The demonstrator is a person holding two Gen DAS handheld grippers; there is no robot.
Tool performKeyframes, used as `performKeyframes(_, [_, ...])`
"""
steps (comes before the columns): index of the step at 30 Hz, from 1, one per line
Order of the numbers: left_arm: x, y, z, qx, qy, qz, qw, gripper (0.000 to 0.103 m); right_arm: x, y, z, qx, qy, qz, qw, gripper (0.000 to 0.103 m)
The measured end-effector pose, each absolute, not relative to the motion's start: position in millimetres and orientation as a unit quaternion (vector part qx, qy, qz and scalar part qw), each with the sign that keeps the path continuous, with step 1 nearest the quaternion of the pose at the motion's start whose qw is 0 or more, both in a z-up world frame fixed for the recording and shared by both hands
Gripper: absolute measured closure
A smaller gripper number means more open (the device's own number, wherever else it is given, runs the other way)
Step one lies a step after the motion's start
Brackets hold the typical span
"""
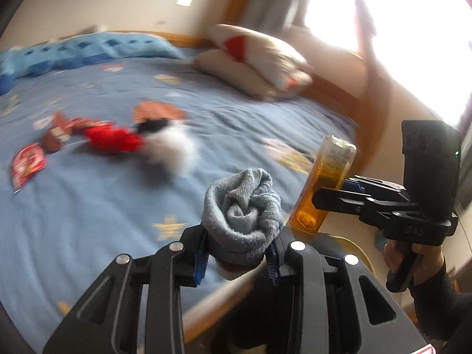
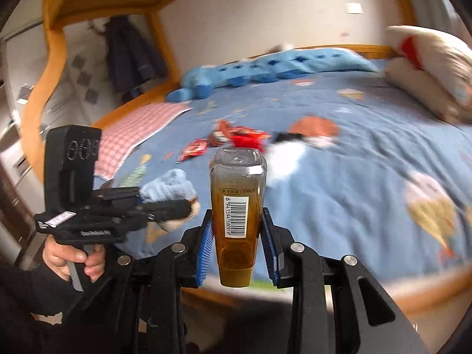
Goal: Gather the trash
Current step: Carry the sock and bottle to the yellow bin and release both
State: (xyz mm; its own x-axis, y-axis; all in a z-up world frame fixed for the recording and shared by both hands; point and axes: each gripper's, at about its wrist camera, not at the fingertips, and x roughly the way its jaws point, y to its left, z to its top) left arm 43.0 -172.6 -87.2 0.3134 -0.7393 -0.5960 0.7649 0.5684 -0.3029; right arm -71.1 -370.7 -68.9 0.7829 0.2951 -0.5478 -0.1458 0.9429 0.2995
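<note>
**Two grippers, each with a load above the bed**

Two things were off the bed when we looked. The left gripper had its blue pads pressed against a rolled grey-blue sock, the roll bulging out above the fingertips. The right gripper was clamped on a clear squeeze bottle holding amber liquid; the bottle stood upside down between the pads, brown cap lowest, barcode label facing the camera. In the left wrist view we saw that same bottle to the right of the sock, with the right hand around the tool's handle. From the right wrist view the left hand gripped its own handle at the lower left, sock to the left of the bottle.

Both grippers hung over the near wooden edge of the bed, which was covered with a blue patterned sheet. Towards the middle of the sheet lay a loose cluster of trash, well apart from both grippers: red snack wrappers, something bright red and a blurred white crumpled piece; we could not make these out more closely. A folded blue blanket lay along the far side, pillows were stacked at the head, and a pink checked cloth sat at the foot.
</note>
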Motion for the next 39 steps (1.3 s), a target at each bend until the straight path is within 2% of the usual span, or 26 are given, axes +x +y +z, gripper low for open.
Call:
performKeyframes(10, [-43, -288, -88, 0.083, 0.356, -0.581, 0.727, 0.071, -220, -453, -92, 0.194, 0.3, -0.05, 0.933, 0.072])
performKeyframes(21, [-131, -381, -137, 0.152, 0.409, -0.643, 0.63, 0.069, -323, -494, -144, 0.254, 0.318, -0.149, 0.901, 0.072])
performKeyframes(23, [-139, -390, -142, 0.164, 0.414, -0.647, 0.62, 0.062, -330, -498, -152, 0.259, 0.325, -0.161, 0.895, 0.071])
performKeyframes(24, [-143, -395, -146, 0.174, 0.416, -0.649, 0.613, 0.041, -333, -500, -154, 0.265, 0.327, -0.162, 0.892, 0.069])
performKeyframes(25, [-145, -398, -148, 0.179, 0.417, -0.651, 0.609, 0.026, -336, -501, -155, 0.267, 0.326, -0.164, 0.892, 0.062])
performKeyframes(26, [-147, -400, -148, 0.183, 0.414, -0.648, 0.612, 0.007, -340, -502, -154, 0.265, 0.322, -0.177, 0.891, 0.049])
performKeyframes(27, [-148, -402, -148, 0.184, 0.404, -0.643, 0.624, 0.006, -343, -504, -153, 0.264, 0.317, -0.185, 0.892, 0.045])
performKeyframes(33, [-146, -401, -143, 0.195, 0.384, -0.635, 0.641, 0.006, -360, -514, -144, 0.291, 0.279, -0.182, 0.897, 0.045])
performKeyframes(39, [-135, -393, -139, 0.185, 0.385, -0.627, 0.652, 0.006, -349, -510, -138, 0.287, 0.28, -0.171, 0.9, 0.045])
